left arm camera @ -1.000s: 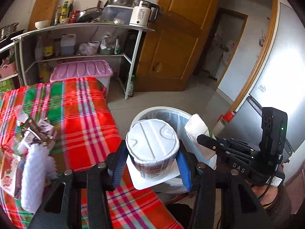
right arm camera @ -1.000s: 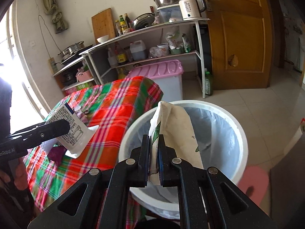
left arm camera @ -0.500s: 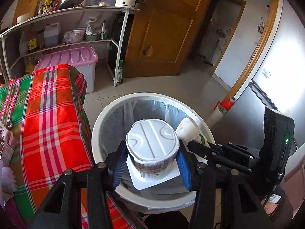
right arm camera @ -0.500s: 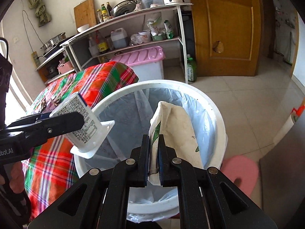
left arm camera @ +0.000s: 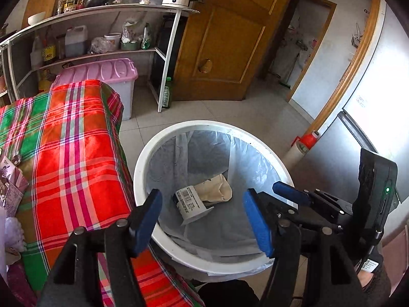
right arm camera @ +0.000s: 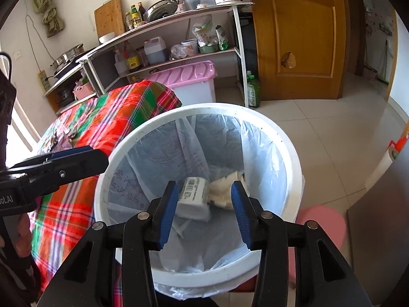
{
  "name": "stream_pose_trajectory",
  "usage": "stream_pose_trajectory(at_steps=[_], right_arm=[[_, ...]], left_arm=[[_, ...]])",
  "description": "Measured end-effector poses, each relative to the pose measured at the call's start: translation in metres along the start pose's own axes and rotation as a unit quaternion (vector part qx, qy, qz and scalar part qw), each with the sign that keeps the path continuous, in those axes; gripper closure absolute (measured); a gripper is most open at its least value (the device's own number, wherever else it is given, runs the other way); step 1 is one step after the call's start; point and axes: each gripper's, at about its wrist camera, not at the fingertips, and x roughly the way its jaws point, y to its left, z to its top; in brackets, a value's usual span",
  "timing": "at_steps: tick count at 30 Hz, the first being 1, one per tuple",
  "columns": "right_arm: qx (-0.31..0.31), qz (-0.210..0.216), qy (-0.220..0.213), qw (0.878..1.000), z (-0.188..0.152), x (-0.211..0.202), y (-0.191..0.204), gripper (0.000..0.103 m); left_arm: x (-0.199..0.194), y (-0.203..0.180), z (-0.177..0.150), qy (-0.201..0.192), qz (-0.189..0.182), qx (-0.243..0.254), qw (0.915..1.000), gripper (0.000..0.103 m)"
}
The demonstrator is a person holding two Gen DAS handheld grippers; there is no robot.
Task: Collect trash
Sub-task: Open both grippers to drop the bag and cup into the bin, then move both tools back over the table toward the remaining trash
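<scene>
A white trash bin with a clear liner stands beside the table; it also shows in the right wrist view. At its bottom lie a white plastic cup with a barcode, on its side, and a crumpled beige paper bag. Both show in the right wrist view too, cup and bag. My left gripper is open and empty above the bin's near rim. My right gripper is open and empty over the bin. The right gripper also shows in the left wrist view.
A table with a red and green plaid cloth is left of the bin, with wrappers at its left edge. A pink-lidded storage box, a metal shelf, a wooden door and a fridge surround the tiled floor.
Both grippers opened over the bin. The cup dropped from the left one and the paper bag from the right one; both now lie at the bin's bottom.
</scene>
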Motion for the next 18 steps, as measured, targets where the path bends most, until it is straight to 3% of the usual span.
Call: stream_pose_trajectory(at_steps=[9,13,18], right_arm=[[-0.016,0.024,-0.029,0.999,-0.001,-0.02,0.035,0.059],[-0.016,0.049,-0.034,0.998,-0.001,-0.023,0.056,0.059],[-0.026,0.074,-0.028,0.997,-0.002,-0.02,0.088,0.059]], left_arm=[[-0.057,0.035,-0.019,-0.05,0.047,-0.026,0.9973,0.029],[-0.088,0.056,-0.03,-0.077,0.092,-0.031,0.9923,0.029],[-0.123,0.089,-0.044,-0.098,0.113,-0.064,0.9866,0.028]])
